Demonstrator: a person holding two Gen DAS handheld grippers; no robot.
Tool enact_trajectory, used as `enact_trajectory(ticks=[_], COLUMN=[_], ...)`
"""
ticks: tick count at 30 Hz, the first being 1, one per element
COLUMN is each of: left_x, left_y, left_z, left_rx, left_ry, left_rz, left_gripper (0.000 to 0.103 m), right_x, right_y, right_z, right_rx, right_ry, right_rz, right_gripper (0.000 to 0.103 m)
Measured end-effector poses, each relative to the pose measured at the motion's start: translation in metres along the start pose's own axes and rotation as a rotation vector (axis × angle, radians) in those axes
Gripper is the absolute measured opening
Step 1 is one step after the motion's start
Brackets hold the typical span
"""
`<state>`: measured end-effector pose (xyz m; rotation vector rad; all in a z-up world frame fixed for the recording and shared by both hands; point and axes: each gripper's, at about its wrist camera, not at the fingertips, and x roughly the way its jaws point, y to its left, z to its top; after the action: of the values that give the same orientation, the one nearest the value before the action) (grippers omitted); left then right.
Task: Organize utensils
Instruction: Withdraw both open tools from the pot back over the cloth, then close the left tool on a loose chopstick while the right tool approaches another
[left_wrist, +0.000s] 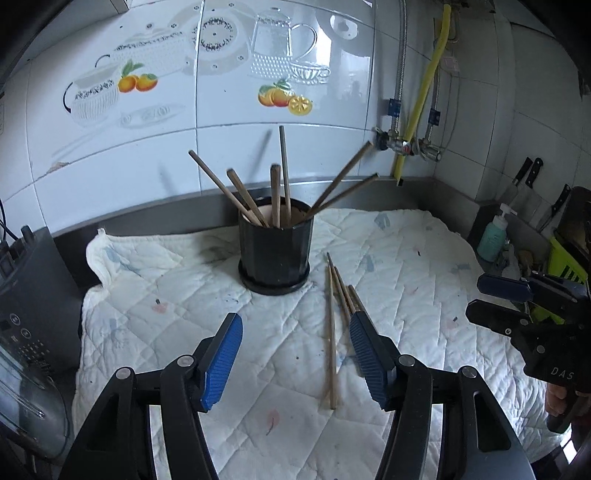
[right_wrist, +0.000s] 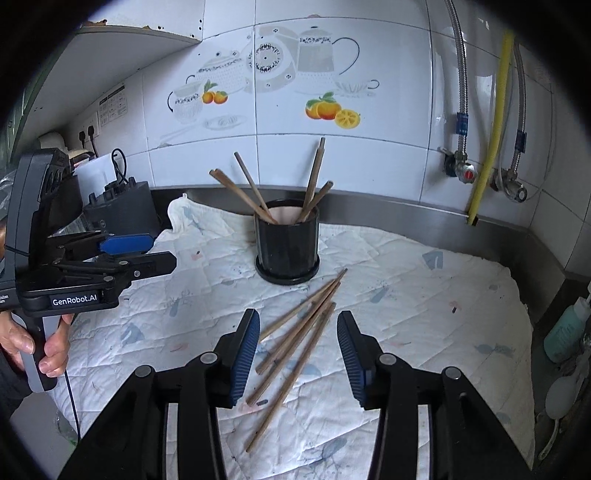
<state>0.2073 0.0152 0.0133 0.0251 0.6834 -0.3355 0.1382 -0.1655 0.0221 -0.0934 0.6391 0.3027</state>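
A black holder (left_wrist: 275, 251) (right_wrist: 287, 245) stands on a white quilted cloth (left_wrist: 184, 295) (right_wrist: 406, 295) with several wooden chopsticks (left_wrist: 275, 192) (right_wrist: 314, 181) upright in it. Several loose chopsticks (left_wrist: 333, 332) (right_wrist: 299, 336) lie on the cloth in front of it. My left gripper (left_wrist: 295, 354) is open and empty, with the loose chopsticks just inside its right finger; it shows at the left in the right wrist view (right_wrist: 147, 251). My right gripper (right_wrist: 295, 347) is open and empty, hovering over the loose chopsticks; it shows at the right in the left wrist view (left_wrist: 491, 299).
A dark appliance (left_wrist: 26, 295) (right_wrist: 118, 210) stands at the cloth's left edge. A teal soap bottle (left_wrist: 493, 238) (right_wrist: 565, 332), knives (left_wrist: 524, 177) and a green board (left_wrist: 565, 269) sit at the right. Pipes and a yellow hose (right_wrist: 491, 129) run down the tiled wall behind.
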Motion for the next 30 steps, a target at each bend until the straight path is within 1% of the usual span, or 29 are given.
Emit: enact_trajectory(ticks=[4, 11, 17, 22, 24, 27, 30], left_x=[0.017, 0.049, 0.072, 0.087, 0.094, 0.104, 0.112], left_y=[-0.009, -0.027, -0.031, -0.027, -0.028, -0.026, -0.025], left_z=[-0.021, -0.053, -0.068, -0.071, -0.072, -0.075, -0.078], left_rx=[0.005, 0.026, 0.017, 0.004, 0.008, 0.007, 0.001], left_ry=[0.048, 0.139, 0.184, 0.211, 0.226, 0.245, 0.26], left_rz=[-0.018, -0.053, -0.061, -0.067, -0.065, -0.064, -0.063], left_gripper=[0.065, 0.064, 0.062, 0.056, 0.05, 0.045, 0.045], right_x=[0.006, 0.016, 0.021, 0.025, 0.027, 0.029, 0.031], right_y=[0.0, -0.003, -0.004, -0.002, -0.002, -0.002, -0.002], right_z=[-0.021, -0.046, -0.065, -0.075, -0.076, -0.077, -0.079], right_rx=[0.026, 0.054, 0.092, 0.112, 0.11, 0.114, 0.125], right_ry=[0.041, 0.098, 0.135, 0.157, 0.163, 0.169, 0.175], right_rz=[0.011, 0.016, 0.043, 0.059, 0.057, 0.061, 0.067], right_gripper=[0.048, 0.048, 0.048, 0.048, 0.048, 0.048, 0.048])
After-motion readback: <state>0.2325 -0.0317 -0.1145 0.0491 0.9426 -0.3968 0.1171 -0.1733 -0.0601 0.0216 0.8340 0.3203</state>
